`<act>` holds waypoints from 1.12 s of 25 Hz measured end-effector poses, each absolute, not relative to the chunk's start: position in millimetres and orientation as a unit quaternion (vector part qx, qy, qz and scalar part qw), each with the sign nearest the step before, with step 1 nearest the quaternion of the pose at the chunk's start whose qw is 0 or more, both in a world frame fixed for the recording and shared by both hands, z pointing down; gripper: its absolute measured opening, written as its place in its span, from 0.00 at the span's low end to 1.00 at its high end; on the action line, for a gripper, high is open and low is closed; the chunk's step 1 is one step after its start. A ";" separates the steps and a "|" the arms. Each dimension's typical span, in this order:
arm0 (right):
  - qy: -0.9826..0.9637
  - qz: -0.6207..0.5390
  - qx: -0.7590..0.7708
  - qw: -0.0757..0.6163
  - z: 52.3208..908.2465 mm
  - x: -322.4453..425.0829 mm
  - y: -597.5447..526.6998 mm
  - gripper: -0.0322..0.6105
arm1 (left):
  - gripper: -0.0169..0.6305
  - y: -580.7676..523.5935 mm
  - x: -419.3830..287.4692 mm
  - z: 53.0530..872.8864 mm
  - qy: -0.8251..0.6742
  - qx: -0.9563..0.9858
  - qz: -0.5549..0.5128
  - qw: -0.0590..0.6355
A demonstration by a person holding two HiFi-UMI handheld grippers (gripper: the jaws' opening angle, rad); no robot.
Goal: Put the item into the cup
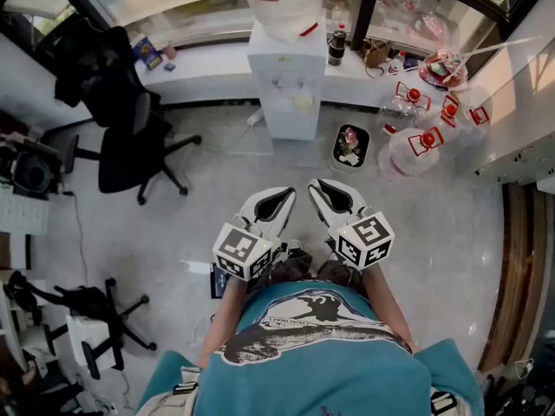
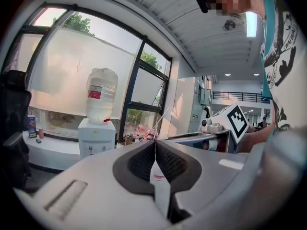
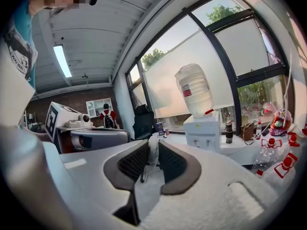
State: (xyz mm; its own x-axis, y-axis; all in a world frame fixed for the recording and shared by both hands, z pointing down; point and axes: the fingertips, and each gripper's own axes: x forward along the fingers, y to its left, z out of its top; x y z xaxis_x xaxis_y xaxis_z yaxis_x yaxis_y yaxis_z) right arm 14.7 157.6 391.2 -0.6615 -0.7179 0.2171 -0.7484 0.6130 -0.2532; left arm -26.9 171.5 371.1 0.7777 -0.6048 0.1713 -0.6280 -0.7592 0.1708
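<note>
I am standing, and both grippers are held close to my body above the floor. In the head view my left gripper and right gripper point forward side by side. My left gripper is shut, its dark pads meeting at the tips with nothing between them. My right gripper is closed on a small pale item that fills the gap between its pads and sticks out a little past them. What the item is cannot be made out. No cup shows in any view.
A white water dispenser stands ahead against the windowsill. A black office chair is to the left, and a dark bin and large water bottles with red caps are to the right. Another chair's base lies at the lower left.
</note>
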 end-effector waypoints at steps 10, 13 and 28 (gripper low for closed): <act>-0.886 0.175 0.427 0.047 396.8 7.3 161.3 0.15 | 0.05 171.2 -43.5 378.3 -0.319 0.939 0.056 0.118; -0.885 0.176 0.428 0.050 396.2 7.5 160.0 0.15 | 0.05 169.6 -42.5 379.0 -0.317 0.939 0.055 0.120; -0.885 0.195 0.420 0.048 405.0 6.8 117.9 0.15 | 0.05 132.8 -48.0 385.4 -0.330 0.932 0.051 0.137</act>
